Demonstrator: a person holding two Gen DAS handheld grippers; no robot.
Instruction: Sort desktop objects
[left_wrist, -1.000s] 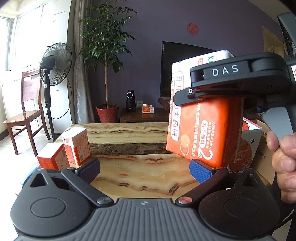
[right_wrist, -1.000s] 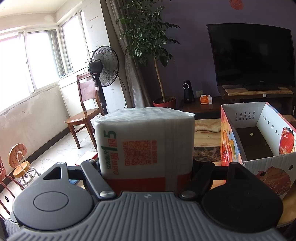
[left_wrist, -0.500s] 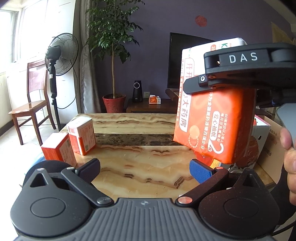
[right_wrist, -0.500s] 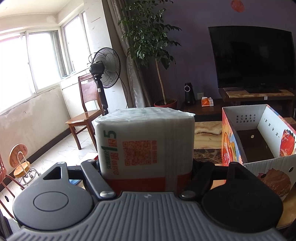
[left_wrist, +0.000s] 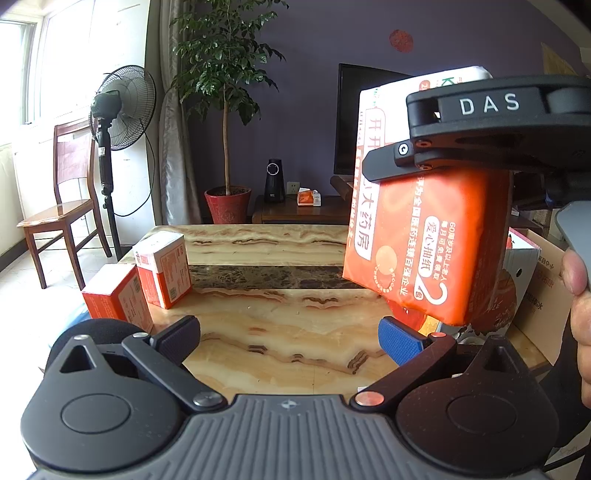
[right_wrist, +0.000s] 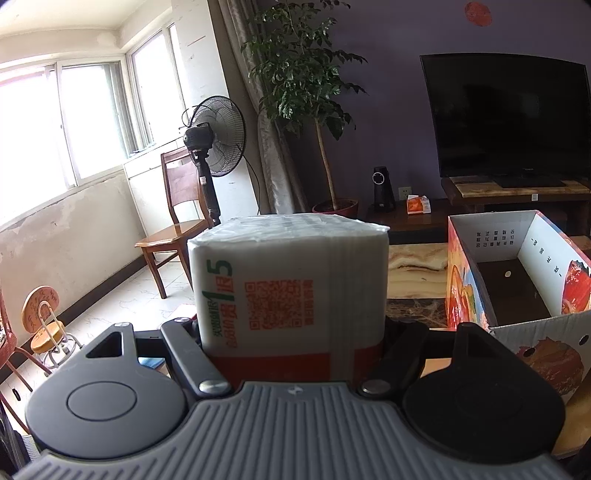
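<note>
My right gripper (right_wrist: 291, 332) is shut on an orange-and-white tissue pack (right_wrist: 291, 280) and holds it in the air. In the left wrist view the same pack (left_wrist: 424, 236) hangs above the table's right side, clamped by the right gripper (left_wrist: 461, 147). An open cardboard box (right_wrist: 517, 280) with fruit prints stands right of the pack, its inside bare. My left gripper (left_wrist: 291, 338) is open and empty, low over the marble table (left_wrist: 280, 325). Two more orange-and-white tissue packs (left_wrist: 162, 269) (left_wrist: 114, 295) stand at the table's left edge.
The cardboard box shows partly behind the held pack in the left wrist view (left_wrist: 524, 269). Beyond the table are a potted tree (left_wrist: 225, 110), a standing fan (left_wrist: 118, 110), a wooden chair (left_wrist: 62, 206) and a TV (right_wrist: 509, 118) on a low stand.
The held tissue pack has shifted right and slightly up in the left wrist view. The box has come a little nearer in the right wrist view. The left gripper stays open.
</note>
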